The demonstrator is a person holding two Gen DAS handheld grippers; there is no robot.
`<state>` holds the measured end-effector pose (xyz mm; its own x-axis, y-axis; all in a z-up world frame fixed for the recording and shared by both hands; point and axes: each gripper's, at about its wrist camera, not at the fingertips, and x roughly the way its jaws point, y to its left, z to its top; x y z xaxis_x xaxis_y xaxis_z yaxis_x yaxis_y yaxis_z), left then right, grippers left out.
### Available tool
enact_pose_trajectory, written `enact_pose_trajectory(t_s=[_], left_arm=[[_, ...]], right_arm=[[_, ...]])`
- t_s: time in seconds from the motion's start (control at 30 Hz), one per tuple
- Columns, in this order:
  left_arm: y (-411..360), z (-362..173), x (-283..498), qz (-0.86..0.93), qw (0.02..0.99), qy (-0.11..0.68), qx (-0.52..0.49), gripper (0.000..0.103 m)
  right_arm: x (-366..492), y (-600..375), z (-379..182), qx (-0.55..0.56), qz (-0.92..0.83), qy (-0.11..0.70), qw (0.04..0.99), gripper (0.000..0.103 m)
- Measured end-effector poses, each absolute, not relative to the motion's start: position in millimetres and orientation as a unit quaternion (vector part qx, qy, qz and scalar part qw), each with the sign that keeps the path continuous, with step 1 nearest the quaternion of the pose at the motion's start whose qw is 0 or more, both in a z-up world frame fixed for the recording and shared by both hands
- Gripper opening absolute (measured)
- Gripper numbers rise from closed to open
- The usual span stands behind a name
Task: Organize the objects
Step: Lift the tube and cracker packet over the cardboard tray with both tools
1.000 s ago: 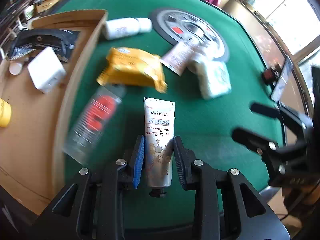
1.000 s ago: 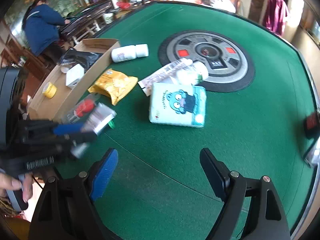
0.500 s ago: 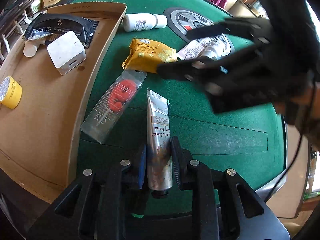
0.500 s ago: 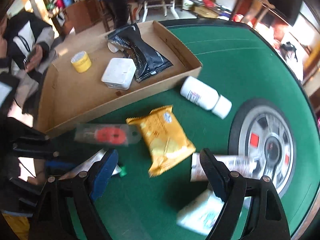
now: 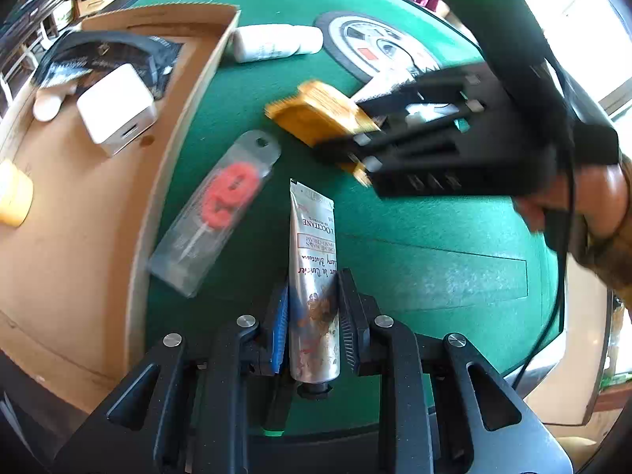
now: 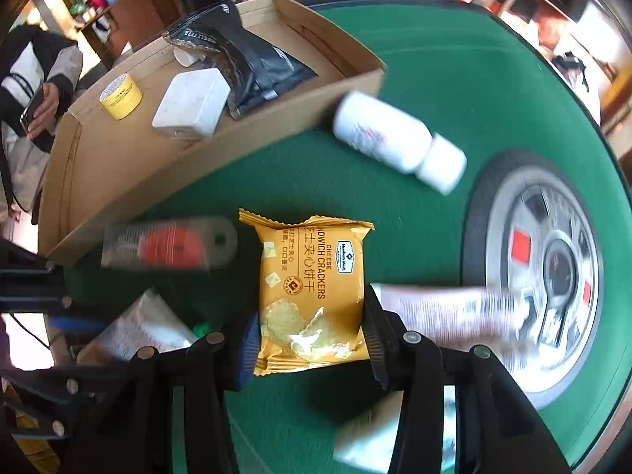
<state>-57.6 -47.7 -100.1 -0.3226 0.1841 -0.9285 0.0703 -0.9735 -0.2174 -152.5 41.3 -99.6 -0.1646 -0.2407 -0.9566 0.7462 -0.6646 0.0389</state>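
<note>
Round green felt surface [image 6: 454, 91], a grey wheel-like disc [image 6: 553, 268] printed or set near its far right edge. Shallow cardboard tray [image 5: 189, 126] along the left edge, holding a black foil pouch [image 6: 252, 67], a white square box [image 6: 193, 102], a small yellow tin [image 6: 120, 96] and a small white round piece [image 6: 185, 55] partly under the pouch.

On the felt just beside the tray's far corner, lying on its side: white bottle with a white cap [image 6: 395, 142]. Near the tray's long wall, lying flat: clear blister pack with a red item inside [image 5: 221, 209], blurred in both views. Beside the disc: a pale tube or wrapper [image 6: 446, 308], too blurred to read.

Right gripper [image 6: 312, 335], closing around the yellow packet of cheese sandwich crackers [image 6: 312, 288]; packet between the two fingers, both pads at its side edges, lower end of the packet pinched. Pointed steeply down toward the middle of the surface.

Left gripper [image 5: 314, 328], narrow, clamped on the lower end of a silver hand cream tube [image 5: 314, 276], cap toward the camera, crimped end pointing toward the middle of the felt. Whether the tube rests on the felt or hangs just above it: cannot tell.

A person's hand [image 5: 584, 205] behind the right gripper at the right edge.
</note>
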Motion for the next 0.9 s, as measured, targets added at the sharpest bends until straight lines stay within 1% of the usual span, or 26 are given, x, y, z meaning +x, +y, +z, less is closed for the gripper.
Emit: enact_pose_trajectory(t_s=[0.07, 0.1, 0.13, 0.23, 0.3, 0.57, 0.6, 0.67, 0.7, 0.73, 0.77, 0.8, 0.9], left_arm=[[-39, -97, -62, 0.81, 0.042, -0.106, -0.575, 0.021], [-35, -96, -65, 0.814, 0.045, -0.105, -0.57, 0.015], [-30, -93, -67, 0.815, 0.051, -0.105, -0.567, 0.013], [-23, -87, -74, 0.821, 0.062, -0.097, -0.56, 0.013], [-20, -87, -76, 0.821, 0.064, -0.094, -0.56, 0.009], [-2, -96, -66, 0.806, 0.071, -0.088, -0.581, 0.009], [0, -98, -67, 0.804, 0.067, -0.089, -0.584, 0.01], [1, -98, -69, 0.807, 0.057, -0.085, -0.582, 0.017], [1, -98, -69, 0.807, 0.049, -0.082, -0.583, 0.028], [2, -98, -69, 0.806, 0.042, -0.078, -0.586, 0.042], [2, -99, -69, 0.804, 0.04, -0.076, -0.589, 0.047], [2, -101, -68, 0.802, 0.037, -0.075, -0.591, 0.052], [0, -110, -68, 0.793, 0.036, -0.078, -0.603, 0.053]], right_arm=[[-145, 63, -98, 0.56, -0.736, 0.199, 0.326, 0.044], [-143, 71, -96, 0.562, -0.74, 0.187, 0.32, 0.044], [-139, 85, -93, 0.563, -0.748, 0.165, 0.31, 0.044], [-129, 112, -85, 0.561, -0.766, 0.127, 0.288, 0.044], [-123, 125, -81, 0.56, -0.773, 0.111, 0.278, 0.044], [-98, 136, -72, 0.556, -0.78, 0.07, 0.277, 0.044], [-98, 140, -69, 0.556, -0.781, 0.067, 0.277, 0.044], [-92, 136, -69, 0.557, -0.781, 0.059, 0.276, 0.044], [-88, 137, -69, 0.557, -0.781, 0.057, 0.276, 0.044], [-86, 138, -69, 0.557, -0.781, 0.055, 0.277, 0.044], [-85, 137, -70, 0.557, -0.781, 0.053, 0.278, 0.044], [-83, 135, -71, 0.557, -0.781, 0.052, 0.278, 0.044], [-78, 139, -69, 0.555, -0.782, 0.045, 0.279, 0.044]])
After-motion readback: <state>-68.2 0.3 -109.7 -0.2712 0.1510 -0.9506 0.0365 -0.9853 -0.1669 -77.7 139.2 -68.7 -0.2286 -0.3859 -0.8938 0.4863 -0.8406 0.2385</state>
